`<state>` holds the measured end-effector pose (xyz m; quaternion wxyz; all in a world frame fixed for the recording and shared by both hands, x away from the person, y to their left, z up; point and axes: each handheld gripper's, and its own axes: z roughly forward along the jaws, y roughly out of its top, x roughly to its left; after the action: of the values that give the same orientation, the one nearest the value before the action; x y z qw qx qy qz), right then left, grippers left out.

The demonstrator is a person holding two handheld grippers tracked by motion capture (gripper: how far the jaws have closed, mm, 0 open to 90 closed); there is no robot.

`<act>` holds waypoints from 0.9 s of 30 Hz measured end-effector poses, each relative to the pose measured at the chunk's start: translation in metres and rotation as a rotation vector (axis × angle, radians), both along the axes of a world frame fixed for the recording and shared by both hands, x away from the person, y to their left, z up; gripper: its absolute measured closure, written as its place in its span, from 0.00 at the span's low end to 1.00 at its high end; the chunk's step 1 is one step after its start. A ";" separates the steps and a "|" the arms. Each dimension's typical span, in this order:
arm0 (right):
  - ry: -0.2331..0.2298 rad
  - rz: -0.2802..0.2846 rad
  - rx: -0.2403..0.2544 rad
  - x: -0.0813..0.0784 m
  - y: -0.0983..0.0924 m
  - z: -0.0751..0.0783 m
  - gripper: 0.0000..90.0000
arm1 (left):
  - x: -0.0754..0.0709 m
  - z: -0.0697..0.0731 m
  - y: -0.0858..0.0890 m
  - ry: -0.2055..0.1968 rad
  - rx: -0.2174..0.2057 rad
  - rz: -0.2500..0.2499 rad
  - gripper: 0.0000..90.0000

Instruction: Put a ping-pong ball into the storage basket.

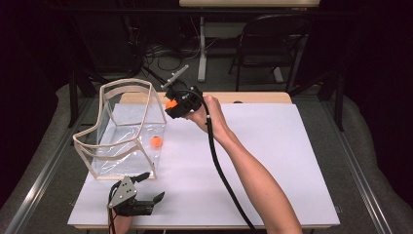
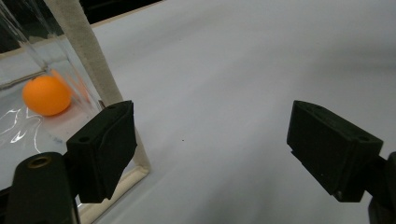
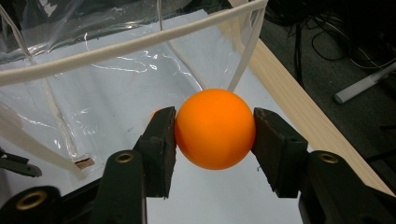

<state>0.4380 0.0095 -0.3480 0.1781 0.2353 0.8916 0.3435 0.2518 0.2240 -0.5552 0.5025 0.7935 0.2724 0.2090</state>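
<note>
Gripping an orange ball (image 3: 215, 129), the right gripper (image 1: 176, 104) hangs just outside the clear bag's (image 1: 127, 127) rim; opening lies leftward; left gripper (image 1: 148, 187) open, empty.

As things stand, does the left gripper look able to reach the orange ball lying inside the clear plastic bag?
Probably not directly: the left gripper sits outside the clear plastic bag, whose wall separates it from the orange ball; only the top is open.

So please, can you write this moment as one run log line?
right gripper: shut on orange ball | clear plastic bag: holds second orange ball | left gripper: open
</note>
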 end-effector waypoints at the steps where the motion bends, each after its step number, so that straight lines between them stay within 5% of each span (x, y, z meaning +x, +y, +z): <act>1: -0.002 0.002 0.003 0.000 0.001 0.001 0.57 | 0.000 0.000 0.000 -0.001 0.003 -0.002 0.18; 27: -0.013 0.021 0.017 -0.001 0.017 0.016 0.57 | 0.000 0.001 0.001 -0.005 -0.002 0.003 0.17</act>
<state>0.4371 0.0267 -0.3319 0.1779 0.2250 0.8900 0.3544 0.2517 0.2253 -0.5545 0.5039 0.7920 0.2725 0.2113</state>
